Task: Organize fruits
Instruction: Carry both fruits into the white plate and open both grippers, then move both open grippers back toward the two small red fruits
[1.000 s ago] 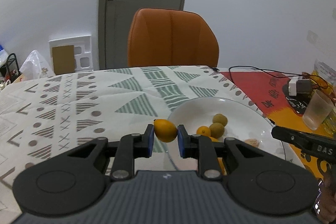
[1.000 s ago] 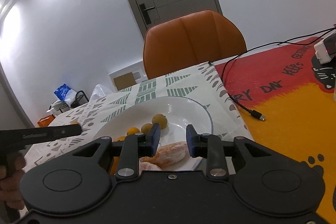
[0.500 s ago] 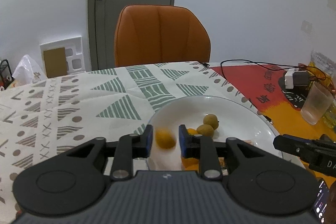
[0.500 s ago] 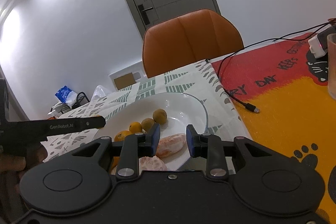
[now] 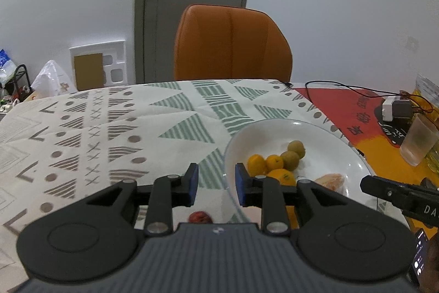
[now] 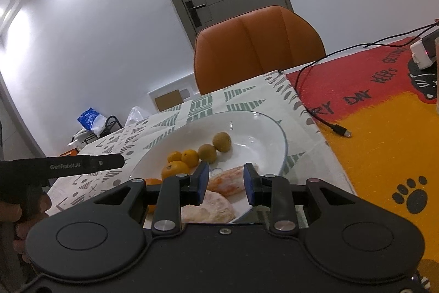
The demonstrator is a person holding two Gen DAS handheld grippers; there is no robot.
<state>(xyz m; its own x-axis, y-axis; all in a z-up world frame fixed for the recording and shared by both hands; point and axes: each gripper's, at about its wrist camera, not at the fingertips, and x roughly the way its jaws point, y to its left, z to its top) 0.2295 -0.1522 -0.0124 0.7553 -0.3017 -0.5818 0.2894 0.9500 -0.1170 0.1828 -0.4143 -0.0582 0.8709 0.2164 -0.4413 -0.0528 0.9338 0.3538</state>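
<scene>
Nearest, the left gripper is spread apart and holds nothing, its blue pads over the patterned tablecloth just left of the white plate; a small red fruit lies below it. The right gripper is likewise released, straddling peeled orange segments at the plate's near edge. Further in sit three small oranges and two green-brown fruits. The left tool's side reads "GenRobot.AI". The far red-and-yellow mat shows "DAY KEEPS".
</scene>
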